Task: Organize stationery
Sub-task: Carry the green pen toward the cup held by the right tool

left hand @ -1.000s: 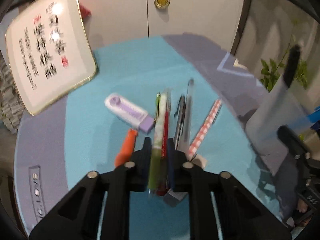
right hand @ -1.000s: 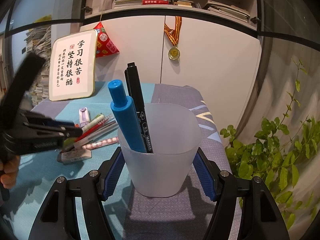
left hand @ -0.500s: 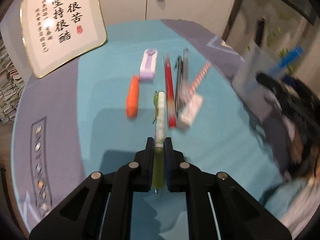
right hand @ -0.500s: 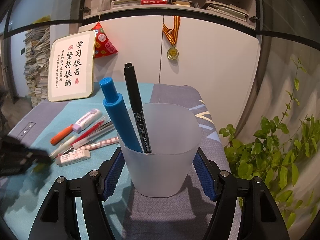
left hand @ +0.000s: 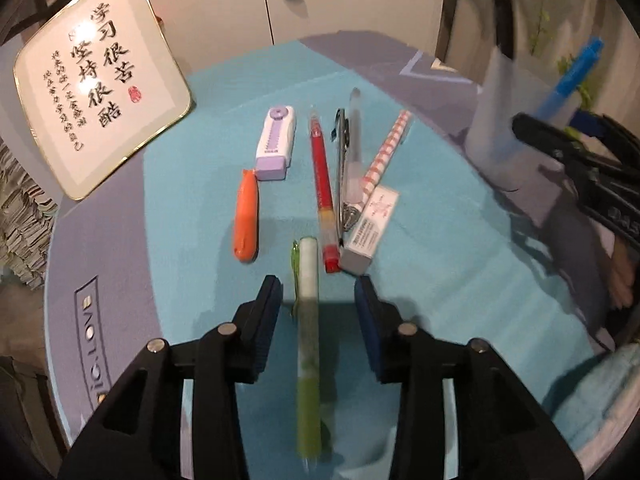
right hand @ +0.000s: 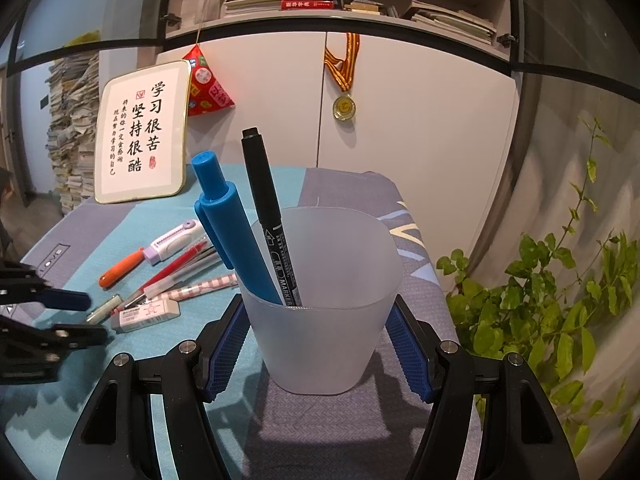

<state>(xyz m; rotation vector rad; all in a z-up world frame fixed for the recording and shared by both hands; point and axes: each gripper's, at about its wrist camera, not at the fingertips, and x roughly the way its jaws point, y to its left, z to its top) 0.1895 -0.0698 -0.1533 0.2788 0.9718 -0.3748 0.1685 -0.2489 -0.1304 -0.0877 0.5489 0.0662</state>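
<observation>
In the left wrist view a green-and-white pen [left hand: 309,320] lies on the teal mat between the jaws of my left gripper [left hand: 317,284]. The jaws are opening and the pads stand clear of the pen on both sides. Beyond it lie an orange cutter [left hand: 246,220], a purple-white correction tape [left hand: 276,144], a red pen [left hand: 322,176], a clear pen [left hand: 352,148], a pink checked pen [left hand: 386,148] and an eraser [left hand: 370,228]. My right gripper [right hand: 314,320] is shut on a frosted plastic cup [right hand: 324,280] that holds a blue pen [right hand: 224,216] and a black marker [right hand: 264,200].
A framed calligraphy sign [left hand: 100,108] leans at the back left of the table. White cabinet doors with a medal [right hand: 343,107] stand behind. A leafy plant [right hand: 560,300] hangs past the table's right edge. Paper stacks [right hand: 72,140] rise at the far left.
My left gripper carried the green pen toward the near side of the row, set it down on the mat and spread its jaws off it. The right gripper and cup stayed put.
</observation>
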